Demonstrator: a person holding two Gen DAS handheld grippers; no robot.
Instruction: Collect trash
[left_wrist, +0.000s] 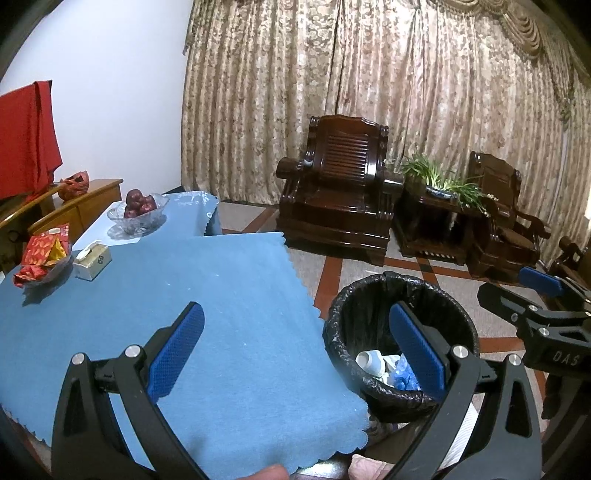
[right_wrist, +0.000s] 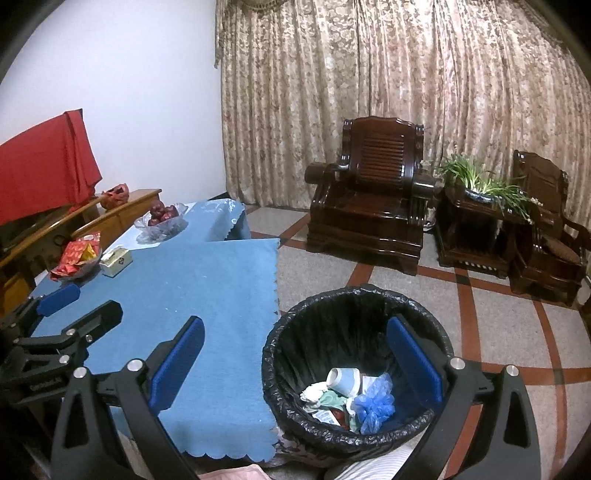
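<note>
Both the left gripper (left_wrist: 295, 347) and right gripper (right_wrist: 295, 362) had fingers spread, holding nothing. The trash (right_wrist: 351, 398) lay in the bin (right_wrist: 280, 332) beside the blue surface (right_wrist: 207, 295). A careless swing might have tipped the bin.

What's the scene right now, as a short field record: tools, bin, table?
left tool: open, empty, over the table edge
right tool: open, empty, above the bin
trash bin: black liner, beside the table, on the floor
bin contents: paper cup, blue plastic bag, crumpled wrappers
table: blue cloth
far end of table: tissue box, dish of red packets, glass bowl of red fruit
</note>
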